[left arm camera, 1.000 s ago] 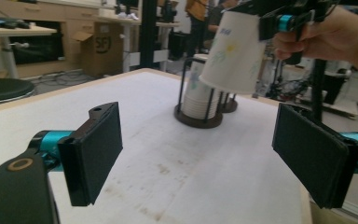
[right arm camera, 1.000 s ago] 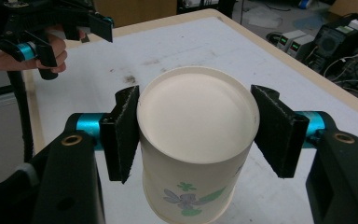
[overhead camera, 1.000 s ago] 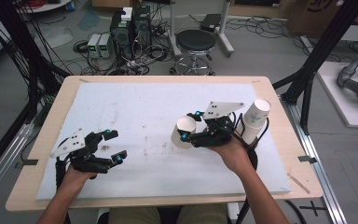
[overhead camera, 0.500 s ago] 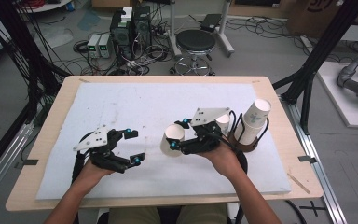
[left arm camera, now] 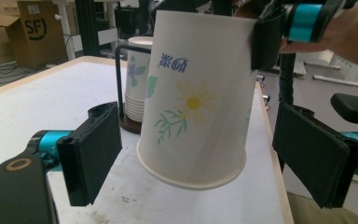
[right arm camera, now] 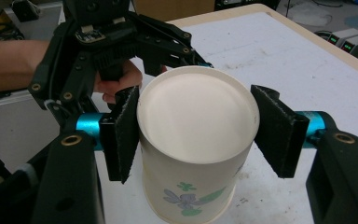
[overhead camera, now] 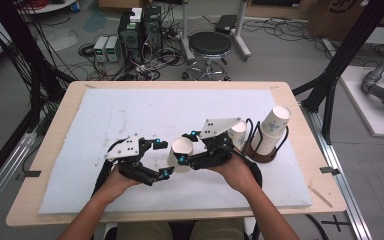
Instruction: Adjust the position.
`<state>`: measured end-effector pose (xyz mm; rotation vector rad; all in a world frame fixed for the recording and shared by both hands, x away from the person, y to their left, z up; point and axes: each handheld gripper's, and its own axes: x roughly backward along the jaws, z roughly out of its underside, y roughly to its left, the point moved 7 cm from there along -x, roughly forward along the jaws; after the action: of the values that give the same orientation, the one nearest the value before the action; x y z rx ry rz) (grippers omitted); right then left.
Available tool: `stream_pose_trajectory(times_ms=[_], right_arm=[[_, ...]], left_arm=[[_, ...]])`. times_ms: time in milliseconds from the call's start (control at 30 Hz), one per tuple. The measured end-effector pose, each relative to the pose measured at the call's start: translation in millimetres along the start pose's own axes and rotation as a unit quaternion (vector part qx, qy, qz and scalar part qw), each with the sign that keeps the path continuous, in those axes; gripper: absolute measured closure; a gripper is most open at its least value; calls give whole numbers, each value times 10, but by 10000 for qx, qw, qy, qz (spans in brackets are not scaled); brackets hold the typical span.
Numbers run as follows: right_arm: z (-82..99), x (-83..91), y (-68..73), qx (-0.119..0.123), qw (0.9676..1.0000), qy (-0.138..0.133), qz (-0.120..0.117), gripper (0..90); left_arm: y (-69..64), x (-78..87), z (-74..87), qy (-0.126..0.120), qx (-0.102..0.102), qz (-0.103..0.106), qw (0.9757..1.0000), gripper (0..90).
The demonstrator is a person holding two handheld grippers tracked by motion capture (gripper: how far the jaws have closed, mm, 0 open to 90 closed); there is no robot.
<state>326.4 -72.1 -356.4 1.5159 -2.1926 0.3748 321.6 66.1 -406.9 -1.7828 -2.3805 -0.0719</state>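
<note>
A person at a wooden table topped with a white foam mat (overhead camera: 130,115) holds two black grippers. The right gripper (overhead camera: 184,155) is clamped on a white paper cup printed with flowers (overhead camera: 181,152), held above the mat near the table's middle. The left gripper (overhead camera: 162,159) sits just beside it, jaws apart, the cup's base between them without contact. A stack of matching cups in a dark wire holder (overhead camera: 269,132) stands to the right.

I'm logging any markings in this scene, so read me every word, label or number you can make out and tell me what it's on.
"SF": printed on the cardboard box at the back, left gripper view.
Blue characters on the paper cup above its daisy: too blurred to read.
Marking on the brown box in the high view: cut off, unreadable.
</note>
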Motion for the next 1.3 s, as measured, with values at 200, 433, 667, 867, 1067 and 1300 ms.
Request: stream_pose_trajectory(times_ms=[200, 433, 667, 867, 1067, 1300], right_arm=[[-6, 2, 18, 23, 10000, -40, -76, 375], [-14, -19, 43, 25, 9999, -56, -162, 375], [13, -36, 47, -40, 9997, -83, -228, 376], [41, -45, 56, -67, 9996, -85, -258, 367], [52, -47, 47, -169, 9996, -138, -187, 186], [108, -17, 38, -24, 9996, -78, -278, 186]], left_arm=[[-4, -86, 14, 17, -23, 32, 10000, 157], [-6, -129, 40, 66, -54, 92, 9999, 190], [-35, -129, 54, 127, -190, 189, 9996, 285], [-55, -120, 61, 200, -274, 200, 9992, 344], [-49, -84, 58, 546, -318, 104, 9979, 358], [-26, -40, 6, 1341, -457, 75, 9899, 361]])
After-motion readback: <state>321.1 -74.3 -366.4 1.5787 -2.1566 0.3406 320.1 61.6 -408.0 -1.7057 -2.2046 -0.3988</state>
